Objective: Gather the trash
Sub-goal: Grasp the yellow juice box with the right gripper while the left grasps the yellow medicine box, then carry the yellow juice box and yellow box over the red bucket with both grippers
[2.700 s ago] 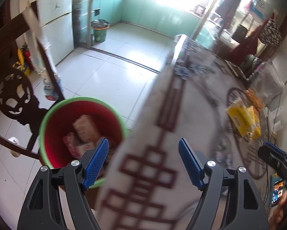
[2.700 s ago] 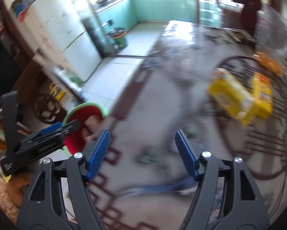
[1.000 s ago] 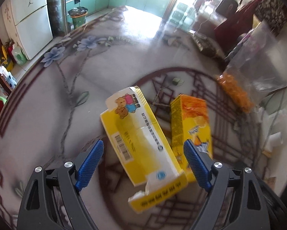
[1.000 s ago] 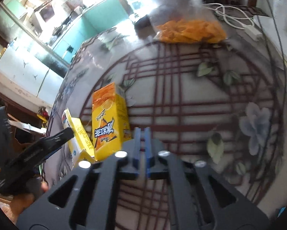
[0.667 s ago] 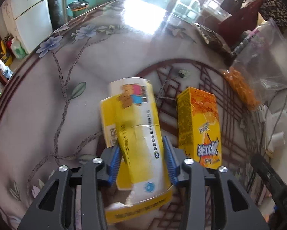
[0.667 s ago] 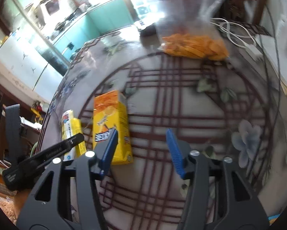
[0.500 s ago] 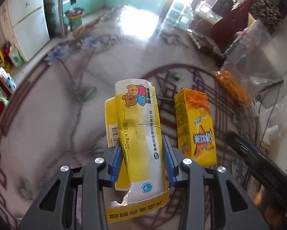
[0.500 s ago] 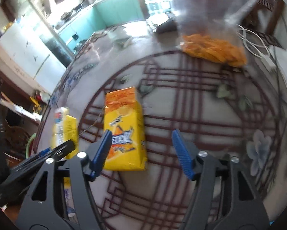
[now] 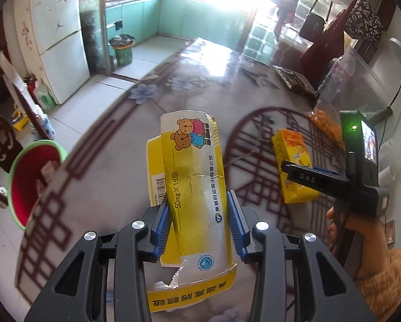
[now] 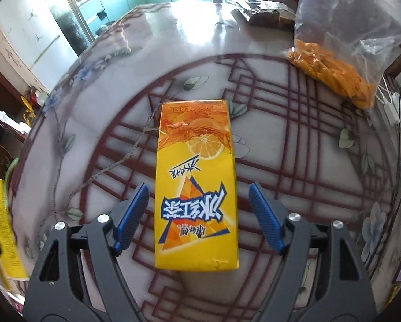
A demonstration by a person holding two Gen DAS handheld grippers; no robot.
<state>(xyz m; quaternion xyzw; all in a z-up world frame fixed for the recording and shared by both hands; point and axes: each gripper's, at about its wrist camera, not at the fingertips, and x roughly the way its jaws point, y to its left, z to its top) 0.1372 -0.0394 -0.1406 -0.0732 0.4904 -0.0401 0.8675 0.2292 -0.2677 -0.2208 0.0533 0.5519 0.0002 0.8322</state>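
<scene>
The left gripper (image 9: 199, 221) is clamping a torn yellow medicine box (image 9: 193, 187), both blue pads pressing on its long sides. The box is hanging clear above the table (image 9: 114, 177), its bear-printed end pointing away from the hand.

The right gripper (image 10: 199, 220) is pointing steeply down over an orange drink carton (image 10: 197, 187), which is lying flat on the table's red lattice pattern. Its jaws are opening; the carton is sitting between the fingers (image 10: 132, 216), and neither pad is touching it.

A red bin with a green rim (image 9: 31, 179) is standing on the floor beside the table edge, well apart from both items, with some trash visible inside. A clear bag of orange snacks (image 10: 334, 72) is resting on the table beyond the carton.
</scene>
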